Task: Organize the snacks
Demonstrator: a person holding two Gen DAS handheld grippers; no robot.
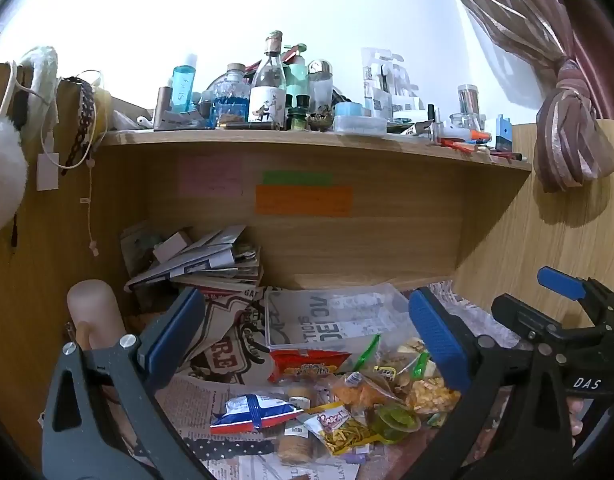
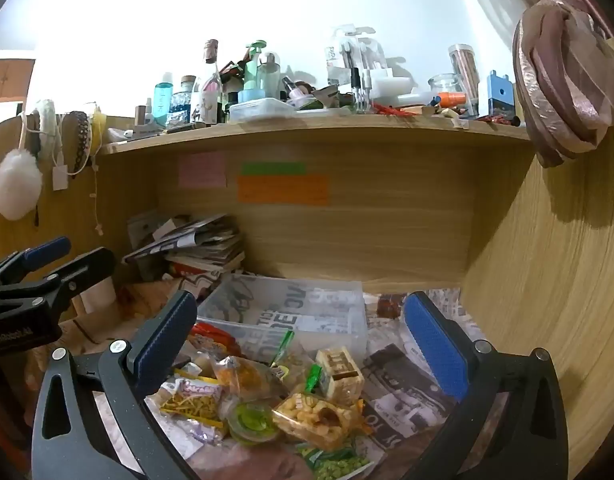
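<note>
A pile of snack packets lies on newspaper on the desk: a red chip bag (image 1: 307, 364), a blue-white bag (image 1: 255, 408), a yellow sticks packet (image 1: 341, 428) (image 2: 195, 398), a green jelly cup (image 1: 395, 420) (image 2: 253, 420), a puffed-corn packet (image 2: 315, 420) and green peas (image 2: 335, 460). A clear plastic bin (image 1: 331, 312) (image 2: 291, 312) stands empty behind the pile. My left gripper (image 1: 307, 328) is open above the pile. My right gripper (image 2: 303, 336) is open above the pile too, holding nothing.
A stack of books and papers (image 1: 199, 260) sits at the back left under a wooden shelf (image 1: 307, 140) crowded with bottles. Wooden side panels close both sides. A curtain (image 2: 563, 80) hangs at the right. The right gripper's body (image 1: 567, 328) shows in the left wrist view.
</note>
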